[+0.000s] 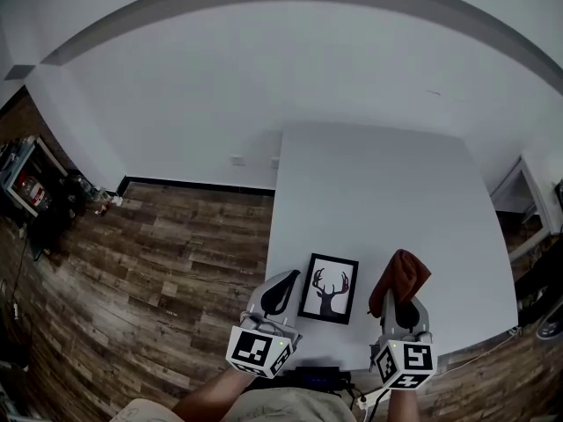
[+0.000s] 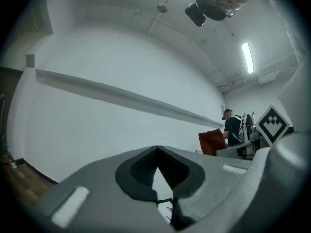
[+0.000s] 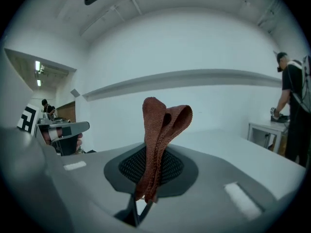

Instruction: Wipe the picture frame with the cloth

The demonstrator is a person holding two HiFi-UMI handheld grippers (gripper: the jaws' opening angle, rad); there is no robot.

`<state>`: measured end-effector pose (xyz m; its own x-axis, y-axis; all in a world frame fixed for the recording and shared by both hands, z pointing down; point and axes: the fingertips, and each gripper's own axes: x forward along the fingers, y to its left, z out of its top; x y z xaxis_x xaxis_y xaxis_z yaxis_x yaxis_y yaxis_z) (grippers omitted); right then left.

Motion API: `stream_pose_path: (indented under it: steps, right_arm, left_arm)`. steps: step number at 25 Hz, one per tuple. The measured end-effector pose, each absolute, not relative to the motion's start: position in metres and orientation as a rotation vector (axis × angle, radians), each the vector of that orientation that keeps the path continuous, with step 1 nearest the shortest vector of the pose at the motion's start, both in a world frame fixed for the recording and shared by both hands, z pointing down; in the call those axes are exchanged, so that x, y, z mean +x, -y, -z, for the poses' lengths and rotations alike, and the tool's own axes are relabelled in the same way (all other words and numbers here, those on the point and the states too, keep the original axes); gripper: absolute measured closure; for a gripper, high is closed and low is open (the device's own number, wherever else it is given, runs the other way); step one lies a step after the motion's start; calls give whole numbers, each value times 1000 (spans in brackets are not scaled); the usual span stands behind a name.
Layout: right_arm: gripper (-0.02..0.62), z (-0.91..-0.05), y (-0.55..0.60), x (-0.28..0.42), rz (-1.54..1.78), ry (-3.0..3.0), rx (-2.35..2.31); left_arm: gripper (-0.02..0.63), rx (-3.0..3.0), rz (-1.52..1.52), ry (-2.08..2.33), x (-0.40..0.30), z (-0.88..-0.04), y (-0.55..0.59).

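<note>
Nearest: left tongs (image 1: pixel 283 287) are seen closed on nothing, tips pressed together. Right tongs (image 1: pixel 402 301) are clamped on a rust-brown knitted cloth (image 1: pixel 400 278), taken at its lower edge with the folds standing up limp. It is judged soft, light and easily bunched.

Between the two, a small black-framed picture of a deer head (image 1: pixel 330 288) is laid flat on the white bench (image 1: pixel 378 183), near the front edge. It is judged light, stiff, probably glazed and prone to sliding — best pinned at a frame edge by the empty tongs, the glass spared.
</note>
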<state>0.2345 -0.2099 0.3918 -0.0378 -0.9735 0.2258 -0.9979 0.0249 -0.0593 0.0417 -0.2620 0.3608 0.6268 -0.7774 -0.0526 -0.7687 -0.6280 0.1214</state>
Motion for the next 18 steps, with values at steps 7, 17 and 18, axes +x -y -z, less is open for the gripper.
stream_pose_path:
  steps: [7,17,18]
  right_arm:
    - [534,-383,198,239,-209,2153,2130]
    - [535,-379,193,243,-140,2135,2134]
    - [535,-379,193,244,-138,2136,2133]
  left_arm:
    - [606,2750,157,1318,44,-359,259]
    - [606,2758,186,1315,53,-357,258]
    - [606,2756,187,1318,53,-355,258]
